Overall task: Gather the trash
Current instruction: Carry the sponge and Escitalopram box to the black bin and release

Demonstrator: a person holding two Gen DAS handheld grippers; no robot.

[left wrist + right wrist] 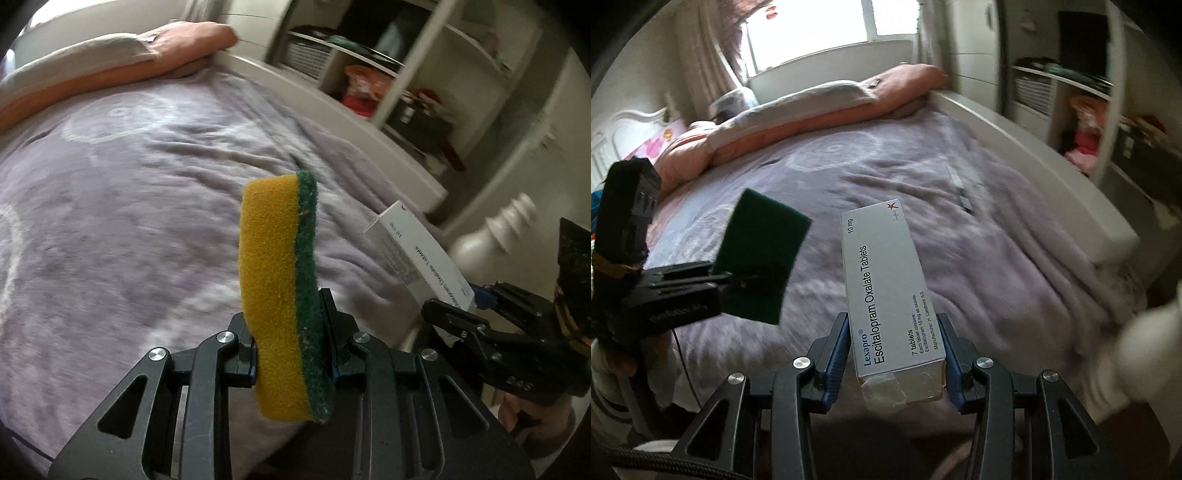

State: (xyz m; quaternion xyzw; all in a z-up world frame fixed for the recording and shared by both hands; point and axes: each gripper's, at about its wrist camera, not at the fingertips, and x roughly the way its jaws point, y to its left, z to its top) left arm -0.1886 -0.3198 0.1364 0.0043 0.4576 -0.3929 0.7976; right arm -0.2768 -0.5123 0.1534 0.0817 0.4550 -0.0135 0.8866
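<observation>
While both pieces of trash hang in the air over the bed:
Left tongs [291,354]: clamped tight on the sponge [280,295], yellow side left, green side right.
Right tongs [895,354]: clamped on the near end of the pill box [886,288].
Where the trash is: up off the purple blanket [129,221], one piece in each tongs, no bin in sight.
Sponge risk: soft and squashy, held only low down, so could wobble or slip out on a quick swing.
Box risk: long and smooth, far end sticking out, so could tip, twist or slide loose.
Bump risk: close side by side, might knock together.
Edges: white bed frame [1015,147] and shelves [388,74] on the right, bed post [509,221] near right.
Open room: wide bed, left and far.
</observation>
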